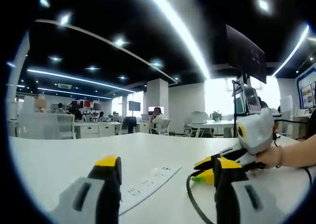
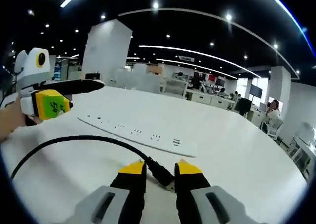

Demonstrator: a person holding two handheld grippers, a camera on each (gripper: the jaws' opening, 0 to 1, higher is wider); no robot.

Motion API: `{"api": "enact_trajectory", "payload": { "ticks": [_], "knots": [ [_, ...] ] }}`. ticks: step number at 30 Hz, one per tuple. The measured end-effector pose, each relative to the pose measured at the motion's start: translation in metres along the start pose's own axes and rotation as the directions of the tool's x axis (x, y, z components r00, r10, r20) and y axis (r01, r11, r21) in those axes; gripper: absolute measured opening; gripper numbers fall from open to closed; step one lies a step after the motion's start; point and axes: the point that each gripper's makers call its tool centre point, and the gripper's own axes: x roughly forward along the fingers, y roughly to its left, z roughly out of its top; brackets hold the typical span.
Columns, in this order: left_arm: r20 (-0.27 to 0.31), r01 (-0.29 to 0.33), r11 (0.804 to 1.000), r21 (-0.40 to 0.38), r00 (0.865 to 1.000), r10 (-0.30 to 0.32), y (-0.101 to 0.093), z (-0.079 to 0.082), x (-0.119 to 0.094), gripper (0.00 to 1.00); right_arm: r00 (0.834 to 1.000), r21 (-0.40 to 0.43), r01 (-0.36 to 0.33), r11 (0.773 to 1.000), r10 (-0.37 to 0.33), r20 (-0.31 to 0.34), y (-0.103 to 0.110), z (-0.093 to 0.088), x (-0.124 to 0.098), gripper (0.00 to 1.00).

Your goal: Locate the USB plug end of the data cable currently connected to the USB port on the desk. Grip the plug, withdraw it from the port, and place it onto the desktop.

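The black USB plug sits between my right gripper's yellow-tipped jaws, which are closed against its sides, clear of the strip. Its black cable curves away to the left over the white desktop. The white power strip with its sockets and ports lies just beyond the plug. In the left gripper view, my left gripper stands open low over the desk, with the power strip between its jaws. The right gripper comes in from the right, with the cable looping below it.
A person's hand holds the right gripper. The left gripper shows at the left of the right gripper view, above the desk. Other desks, chairs, monitors and seated people fill the office behind, and a white pillar stands beyond the desk.
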Motion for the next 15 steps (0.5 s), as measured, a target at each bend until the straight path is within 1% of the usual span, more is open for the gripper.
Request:
{"api": "enact_trajectory", "payload": {
  "ticks": [3,7,9,12,15],
  "knots": [
    [-0.003,0.001,1.000,0.001,1.000,-0.001,0.000,0.000,0.000,0.77,1.000,0.024,-0.003,1.000,0.003,0.008,0.001,0.001,-0.001,0.28],
    [-0.006,0.002,1.000,0.001,1.000,-0.002,0.000,-0.001,0.000,0.77,0.997,0.066,0.009,0.998,-0.014,0.073,-0.003,0.014,-0.004,0.29],
    [-0.008,0.002,1.000,0.001,1.000,-0.002,0.000,-0.002,0.000,0.77,0.996,0.077,0.011,0.997,-0.018,0.088,-0.004,0.018,-0.005,0.31],
    [-0.012,0.006,1.000,-0.001,1.000,-0.006,-0.001,-0.003,0.001,0.77,0.994,0.073,0.023,0.997,-0.030,0.101,-0.006,0.021,-0.004,0.31],
    [-0.015,0.011,1.000,-0.003,1.000,-0.011,-0.003,-0.004,0.001,0.77,0.990,0.076,0.052,0.996,-0.061,0.125,-0.010,0.026,-0.004,0.31]
  ]
}}
